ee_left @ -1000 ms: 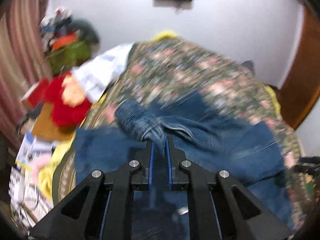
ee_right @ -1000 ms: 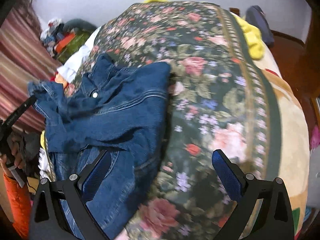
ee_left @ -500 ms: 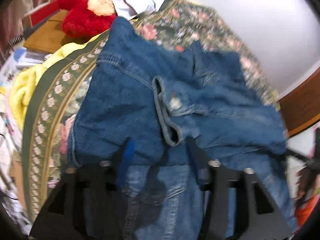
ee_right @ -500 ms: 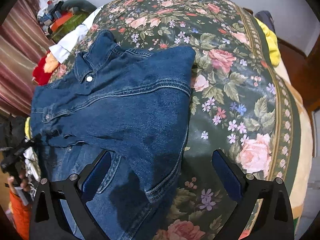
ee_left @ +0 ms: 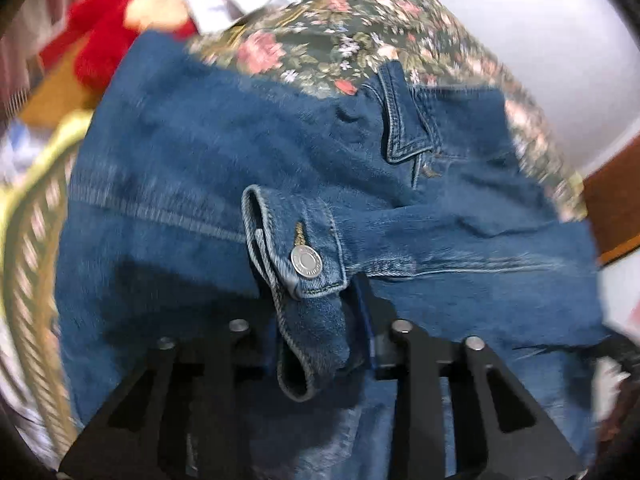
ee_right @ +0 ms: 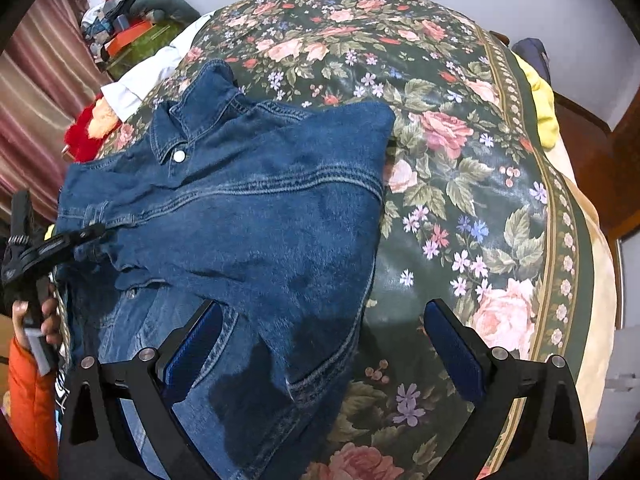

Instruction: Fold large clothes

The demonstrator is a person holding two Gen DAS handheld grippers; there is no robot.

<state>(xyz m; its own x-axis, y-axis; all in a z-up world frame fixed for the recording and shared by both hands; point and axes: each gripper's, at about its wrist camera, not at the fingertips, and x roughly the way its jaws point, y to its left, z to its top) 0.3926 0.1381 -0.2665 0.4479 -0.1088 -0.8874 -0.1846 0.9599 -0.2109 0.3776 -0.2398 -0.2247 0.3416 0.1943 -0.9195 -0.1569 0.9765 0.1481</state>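
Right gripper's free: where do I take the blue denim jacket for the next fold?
Grip the blue denim jacket at its folded edge near the hem, coming in from the floral bedspread side. That edge lies flat and exposed, beneath the right gripper, whose jaws stand open.

A blue denim jacket [ee_right: 248,216] lies on the bed, partly folded, with one side laid over the middle. Its collar [ee_right: 188,120] points toward the far end. A sleeve cuff [ee_left: 308,276] with a round silver button [ee_left: 306,261] rests on top.
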